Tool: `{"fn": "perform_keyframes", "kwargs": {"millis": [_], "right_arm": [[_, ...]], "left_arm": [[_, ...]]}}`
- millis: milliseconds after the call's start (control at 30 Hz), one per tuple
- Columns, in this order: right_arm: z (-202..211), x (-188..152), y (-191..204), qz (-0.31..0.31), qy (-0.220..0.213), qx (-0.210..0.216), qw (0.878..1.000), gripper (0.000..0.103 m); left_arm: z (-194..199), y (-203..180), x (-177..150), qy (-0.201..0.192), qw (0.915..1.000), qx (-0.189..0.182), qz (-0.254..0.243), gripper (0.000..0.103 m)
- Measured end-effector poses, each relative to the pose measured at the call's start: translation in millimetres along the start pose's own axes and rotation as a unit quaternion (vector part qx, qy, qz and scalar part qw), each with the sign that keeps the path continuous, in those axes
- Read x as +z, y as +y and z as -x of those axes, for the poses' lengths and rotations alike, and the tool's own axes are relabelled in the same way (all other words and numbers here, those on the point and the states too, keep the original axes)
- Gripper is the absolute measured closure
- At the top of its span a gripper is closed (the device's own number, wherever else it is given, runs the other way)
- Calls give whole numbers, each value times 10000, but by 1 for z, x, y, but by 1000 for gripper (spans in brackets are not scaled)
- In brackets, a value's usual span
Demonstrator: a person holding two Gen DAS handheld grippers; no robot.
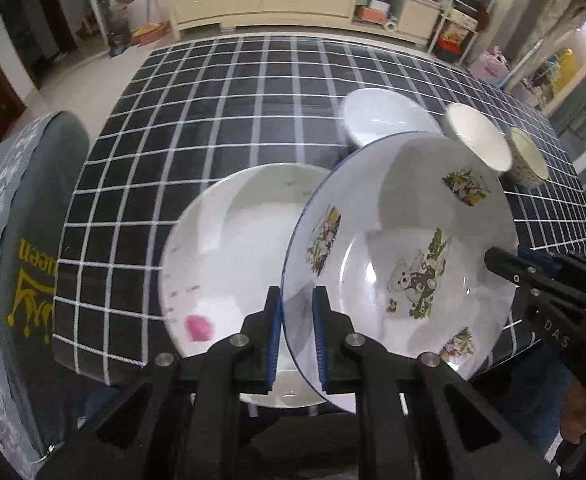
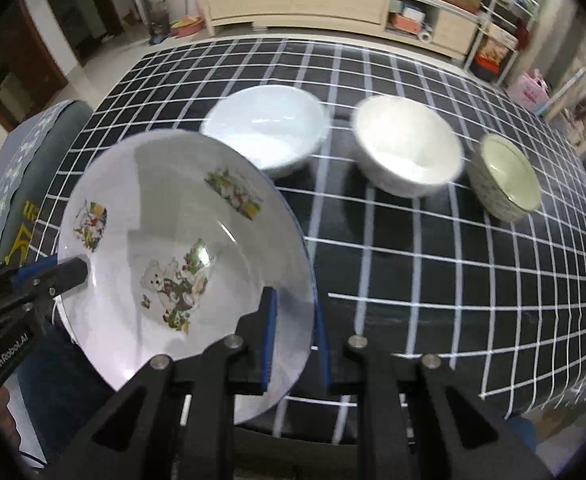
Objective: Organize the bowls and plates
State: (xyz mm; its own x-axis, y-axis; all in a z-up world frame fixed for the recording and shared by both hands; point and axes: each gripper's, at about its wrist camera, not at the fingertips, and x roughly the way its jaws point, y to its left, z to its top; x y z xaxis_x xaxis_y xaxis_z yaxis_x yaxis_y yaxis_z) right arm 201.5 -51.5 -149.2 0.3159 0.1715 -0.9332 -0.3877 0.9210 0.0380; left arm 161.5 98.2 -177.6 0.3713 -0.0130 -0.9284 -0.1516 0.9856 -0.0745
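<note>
Now, checked desk underneath, three bowls lined along its far side. Above the near edge, tilted, lifted off the cloth: bear-print plate, overlapping a plain white plate lying flat below. Stiff, glossy, breakable, probably slick at the glaze; best gripped at the rim, opposite sides. Left claw pinching one rim, right claw pinching the other.

Bear plate hides pink-mark plate's right edge.
</note>
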Motion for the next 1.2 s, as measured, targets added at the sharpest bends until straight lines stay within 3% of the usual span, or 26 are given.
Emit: {"fn": "perform_keyframes", "kwargs": {"millis": [133,500,1200], "right_arm": [[-11,7,28,269,83,69,9996,81],[-38,20,75,667,239,94,9974,81],[-52,30,74,634,349,26,9974,81]], "left_arm": [[-1,32,-6,44,9995,29,326,90],[-4,79,-16,115,9980,338,528,90],[-38,77,3,300,9981,340,406,89]]}}
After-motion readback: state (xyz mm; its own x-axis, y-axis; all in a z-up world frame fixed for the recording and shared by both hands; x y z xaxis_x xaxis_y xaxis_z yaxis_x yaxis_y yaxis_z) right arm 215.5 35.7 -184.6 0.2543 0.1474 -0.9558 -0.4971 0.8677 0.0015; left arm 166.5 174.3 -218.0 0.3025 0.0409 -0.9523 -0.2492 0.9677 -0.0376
